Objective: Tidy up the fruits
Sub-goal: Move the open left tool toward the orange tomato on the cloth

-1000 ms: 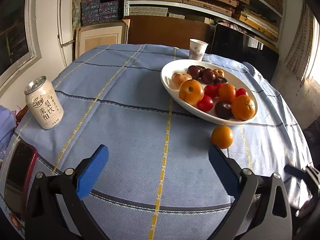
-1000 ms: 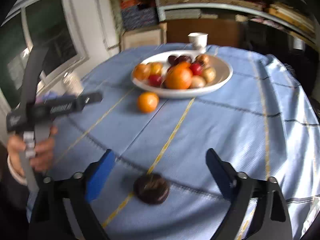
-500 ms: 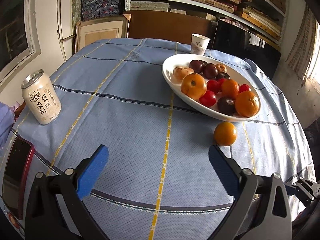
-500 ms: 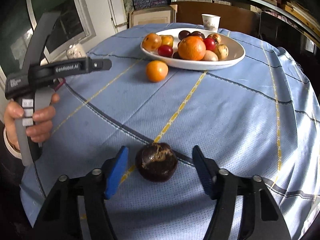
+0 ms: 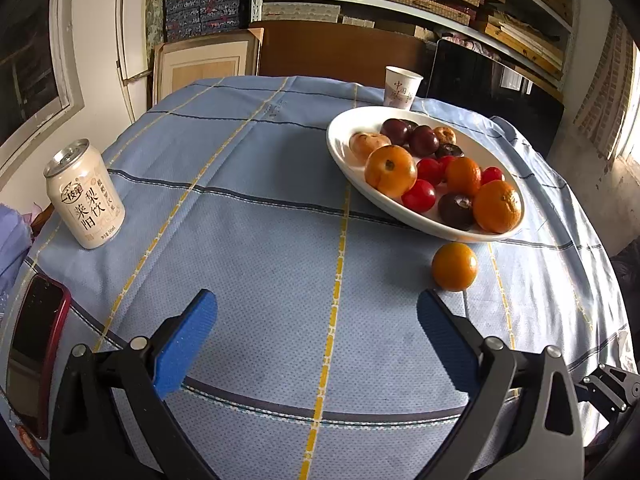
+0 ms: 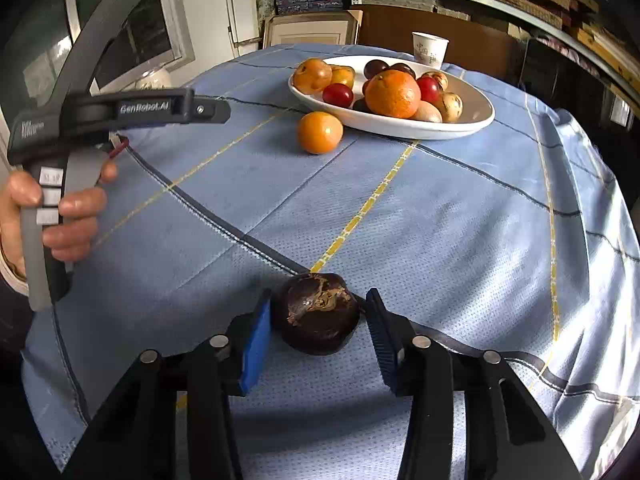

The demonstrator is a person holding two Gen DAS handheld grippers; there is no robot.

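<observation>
A dark brown round fruit [image 6: 316, 314] lies on the blue checked tablecloth near the front edge. My right gripper [image 6: 319, 296] straddles it, jaws closing; the blue left pad sits against its side and a sliver of cloth shows at the right pad. A loose orange [image 6: 319, 132] rests beside the white oval plate [image 6: 472, 108], which holds several oranges, red and dark fruits. In the left wrist view my left gripper [image 5: 316, 304] stands wide open over bare cloth, the loose orange [image 5: 455, 267] just beyond its right fingertip, the plate [image 5: 340, 140] farther back.
A drink can [image 5: 86, 196] stands at the left, a red-cased phone [image 5: 36, 352] lies at the left table edge, and a paper cup [image 5: 402, 88] is behind the plate. A person's hand [image 6: 60, 208] grips the left device's handle. Shelves and boards stand behind the table.
The right jaws have narrowed from wide open to close around the dark fruit, and the gripper has moved in over it. The left gripper has stayed in place, open.
</observation>
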